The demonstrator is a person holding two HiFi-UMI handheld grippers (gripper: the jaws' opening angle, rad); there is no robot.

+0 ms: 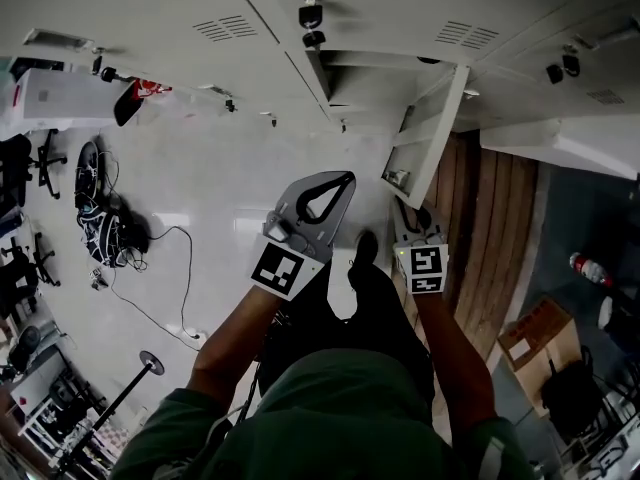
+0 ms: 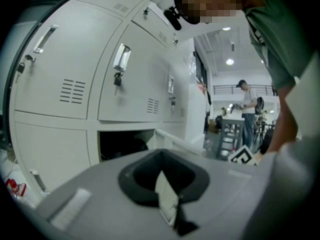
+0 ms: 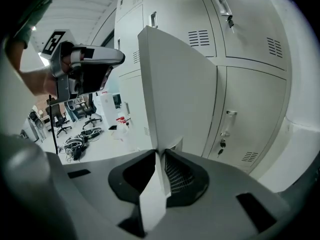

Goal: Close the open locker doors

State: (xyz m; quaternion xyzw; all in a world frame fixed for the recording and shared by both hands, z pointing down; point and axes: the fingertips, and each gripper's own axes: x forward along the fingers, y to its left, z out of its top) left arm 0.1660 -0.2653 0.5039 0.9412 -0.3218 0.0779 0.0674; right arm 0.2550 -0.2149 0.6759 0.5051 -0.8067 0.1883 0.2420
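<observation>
White lockers ahead: right tongs clamp the open locker door, left tongs pressed together, empty.

We see a cable tangle on white floor at left, office chairs nr it, cardboard box at right, a person standing in bkgd.

The right gripper has its fingers closed on the edge of the open locker door, which stands at the centre of the frame.
</observation>
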